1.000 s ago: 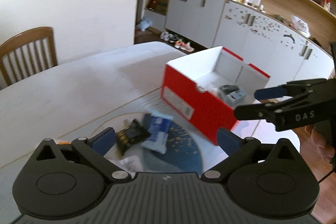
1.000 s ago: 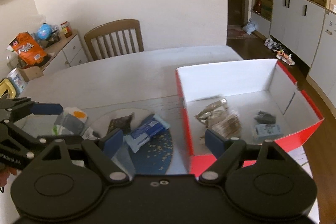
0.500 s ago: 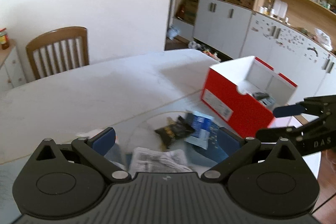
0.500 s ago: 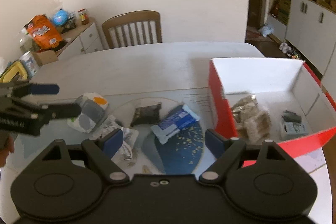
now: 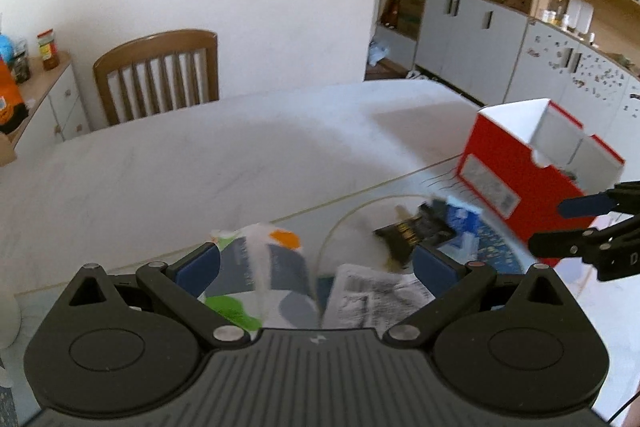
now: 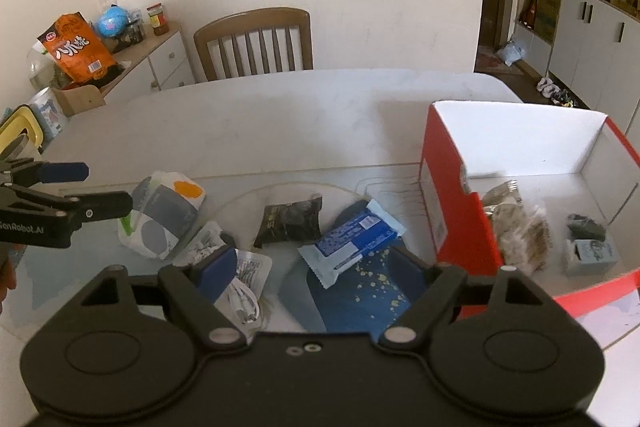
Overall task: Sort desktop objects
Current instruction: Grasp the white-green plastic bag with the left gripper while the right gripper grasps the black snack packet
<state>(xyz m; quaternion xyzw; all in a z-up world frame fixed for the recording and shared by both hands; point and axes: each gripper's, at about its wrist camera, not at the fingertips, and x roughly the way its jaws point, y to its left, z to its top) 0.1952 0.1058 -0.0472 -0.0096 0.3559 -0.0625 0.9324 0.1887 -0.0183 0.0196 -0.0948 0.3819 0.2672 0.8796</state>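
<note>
Loose packets lie on the table in front of a red box (image 6: 448,203): a white-grey pouch with an orange spot (image 6: 164,215), a black packet (image 6: 290,223), a blue-white wrapper (image 6: 352,241) and a clear printed bag (image 6: 244,279). The box holds a brownish bundle (image 6: 520,223) and small dark and pale items. My left gripper (image 5: 316,267) is open just above the pouch (image 5: 268,271) and printed bag (image 5: 372,299); it shows at the left of the right wrist view (image 6: 84,187). My right gripper (image 6: 316,271) is open and empty over the blue wrapper; it shows in the left wrist view (image 5: 560,227).
A wooden chair (image 6: 256,43) stands behind the white table (image 6: 280,115). A side cabinet with an orange snack bag (image 6: 76,51) and jars is at the left. Grey cupboards (image 5: 480,31) and shelves line the right wall. A blue patterned mat (image 6: 360,299) lies under the packets.
Both grippers have swung left, away from the red box and toward the loose packets. The left gripper now hovers over the pouch. Both jaws stayed open.
</note>
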